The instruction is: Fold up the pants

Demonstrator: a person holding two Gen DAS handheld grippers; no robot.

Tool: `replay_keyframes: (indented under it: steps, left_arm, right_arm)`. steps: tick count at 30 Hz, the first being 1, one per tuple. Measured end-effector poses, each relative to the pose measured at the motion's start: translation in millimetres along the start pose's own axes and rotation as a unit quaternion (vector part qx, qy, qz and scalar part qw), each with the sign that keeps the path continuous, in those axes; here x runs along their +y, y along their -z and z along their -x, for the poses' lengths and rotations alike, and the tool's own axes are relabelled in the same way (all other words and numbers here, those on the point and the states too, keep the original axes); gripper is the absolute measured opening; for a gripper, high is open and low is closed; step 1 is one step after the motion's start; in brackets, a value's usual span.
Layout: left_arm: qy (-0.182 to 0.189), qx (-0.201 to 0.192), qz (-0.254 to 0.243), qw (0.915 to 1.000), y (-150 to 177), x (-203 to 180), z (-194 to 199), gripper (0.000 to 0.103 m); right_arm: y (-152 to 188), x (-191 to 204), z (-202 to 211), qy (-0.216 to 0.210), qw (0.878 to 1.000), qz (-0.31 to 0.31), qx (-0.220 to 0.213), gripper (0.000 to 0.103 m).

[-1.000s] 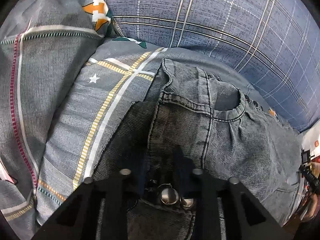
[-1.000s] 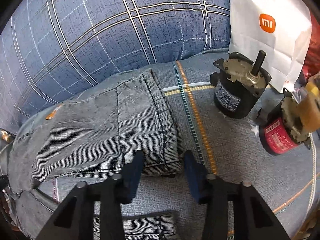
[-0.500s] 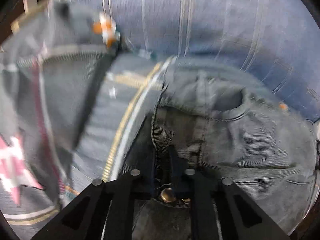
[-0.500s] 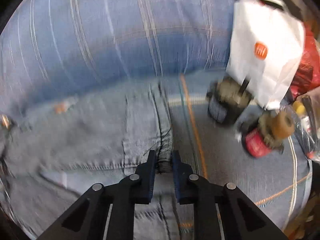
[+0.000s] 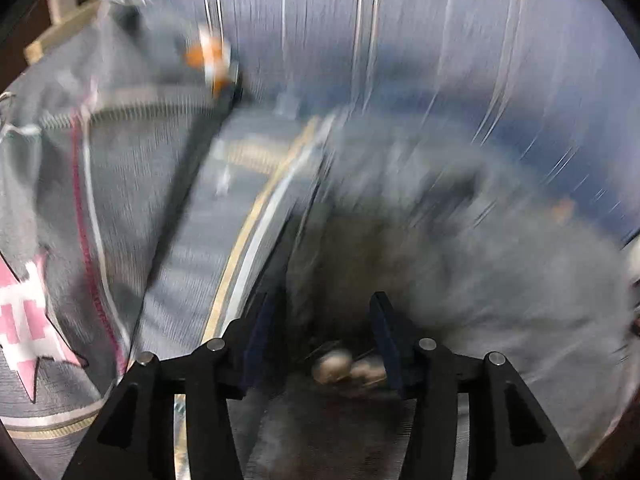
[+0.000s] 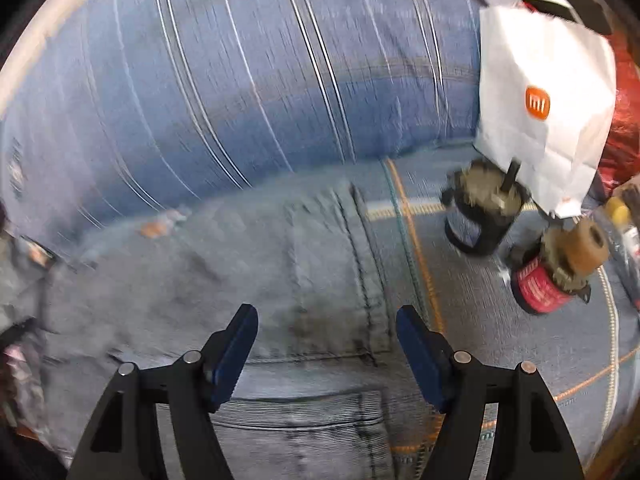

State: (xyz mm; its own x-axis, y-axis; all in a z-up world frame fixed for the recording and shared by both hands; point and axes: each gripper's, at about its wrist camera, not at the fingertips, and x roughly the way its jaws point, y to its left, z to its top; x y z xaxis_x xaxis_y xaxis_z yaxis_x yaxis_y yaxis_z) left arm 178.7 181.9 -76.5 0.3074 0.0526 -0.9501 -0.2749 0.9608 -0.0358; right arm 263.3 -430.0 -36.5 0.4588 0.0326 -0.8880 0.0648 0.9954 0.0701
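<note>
1. Right gripper (image 6: 326, 340): jaws wide apart, just opened, holding nothing; the jeans (image 6: 280, 272) lie below, between the pads but not touched by them.
2. Left gripper (image 5: 322, 332): jaws half apart, just opened; the jeans' waist button (image 5: 332, 366) sits between the fingers, unpinched.
3. Jeans: folded on the bedsheet (image 6: 500, 340), against the blue checked quilt (image 6: 240, 80).
4. Right of the jeans: two motors (image 6: 480, 216), white bag (image 6: 548, 112).
</note>
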Motion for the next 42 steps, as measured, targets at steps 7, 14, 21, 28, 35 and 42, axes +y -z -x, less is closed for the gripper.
replay_keyframes:
  steps: [7,14,21,28,35,42]
  left_arm:
    - [0.054,-0.066,0.037,0.9956,-31.5,9.7,31.6,0.055]
    - [0.133,-0.006,0.081,0.9879,-96.9,1.9,-19.8,0.055]
    - [0.154,0.014,0.095,0.9834,-110.1,-4.3,-44.6,0.051]
    - [0.145,0.022,0.081,0.9859,-119.5,-8.5,-52.5,0.029]
    - [0.157,0.024,0.088,0.9834,-124.7,-6.8,-54.7,0.032]
    - [0.160,0.022,0.099,0.9818,-140.6,-4.2,-61.7,0.032]
  right_arm:
    - [-9.4,2.0,8.2,0.019,0.999,0.013,0.030,0.076]
    - [-59.6,3.3,7.0,-0.026,1.000,-0.011,0.000,0.076]
    - [-85.2,-18.9,-36.3,-0.038,0.998,-0.045,0.020,0.076]
    - [-108.7,-9.8,-83.0,-0.048,0.997,-0.051,0.043,0.072]
    - [-110.7,-0.4,-104.5,-0.014,0.998,-0.028,0.052,0.029]
    - [-111.5,1.9,-101.7,-0.008,0.998,-0.012,0.058,0.033]
